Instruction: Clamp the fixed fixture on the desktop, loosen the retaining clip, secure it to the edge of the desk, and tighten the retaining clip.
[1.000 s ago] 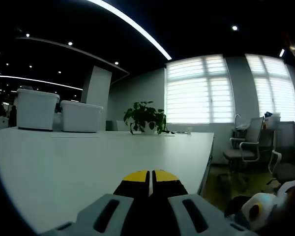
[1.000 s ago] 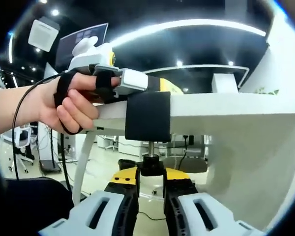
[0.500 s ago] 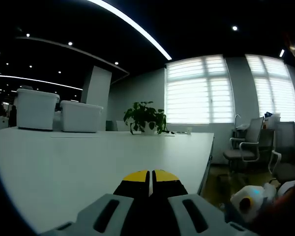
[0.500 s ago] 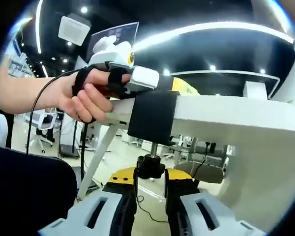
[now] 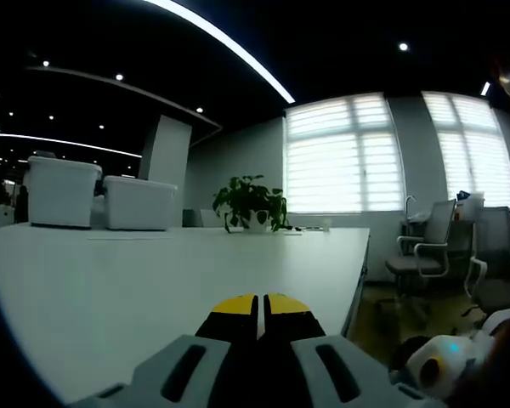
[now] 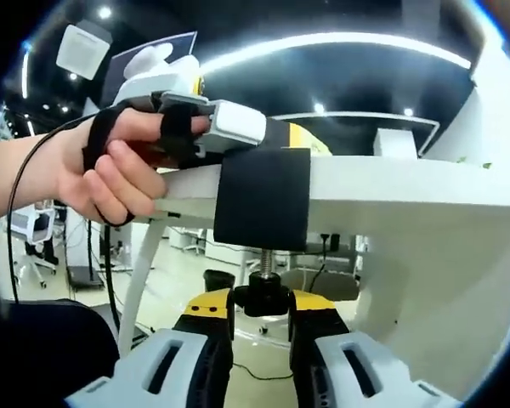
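Gripping the knob [image 6: 262, 299], right gripper [image 6: 262, 313] fingers had turned it since earlier, tightening fixture [image 6: 262, 200] on worktop [image 6: 391, 183]; left gripper [image 5: 261, 308] fingers stayed together.

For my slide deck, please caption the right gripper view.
Right gripper grips the screw knob beneath a black clamp on the desk edge.

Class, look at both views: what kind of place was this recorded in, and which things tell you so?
Most likely an open-plan office: a long white desk, office chairs beside windows with blinds, and a potted plant.
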